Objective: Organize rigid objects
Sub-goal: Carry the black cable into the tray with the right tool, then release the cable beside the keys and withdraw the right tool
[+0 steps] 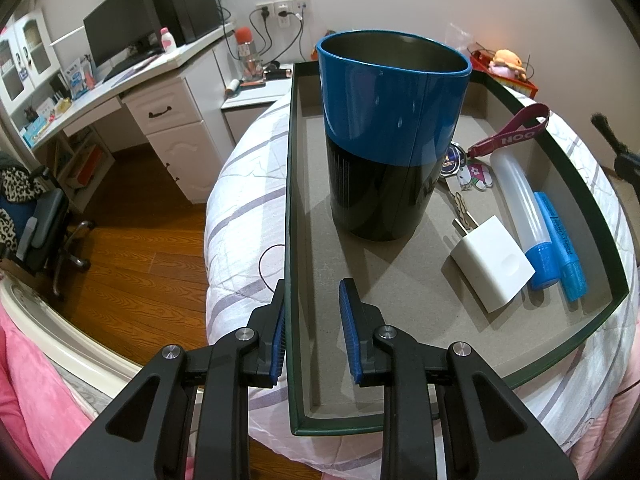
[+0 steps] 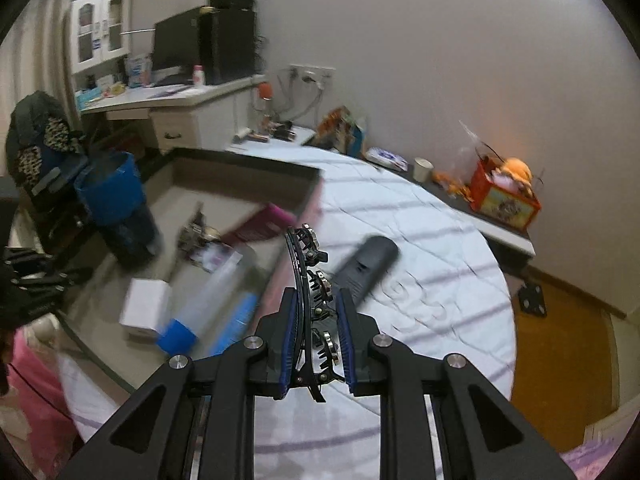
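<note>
A shallow green-rimmed box tray lies on the bed. In it stand a blue and black cup, a white charger, a clear tube with a blue cap, a blue marker and keys on a maroon strap. My left gripper is open, its fingers astride the tray's left wall near the front corner. My right gripper is shut on a black hair clip with metal studs, held above the bed right of the tray. The cup also shows there.
A dark remote lies on the white quilt right of the tray. A white desk with a monitor stands at left, a chair on the wood floor, a bedside shelf with an orange box along the wall.
</note>
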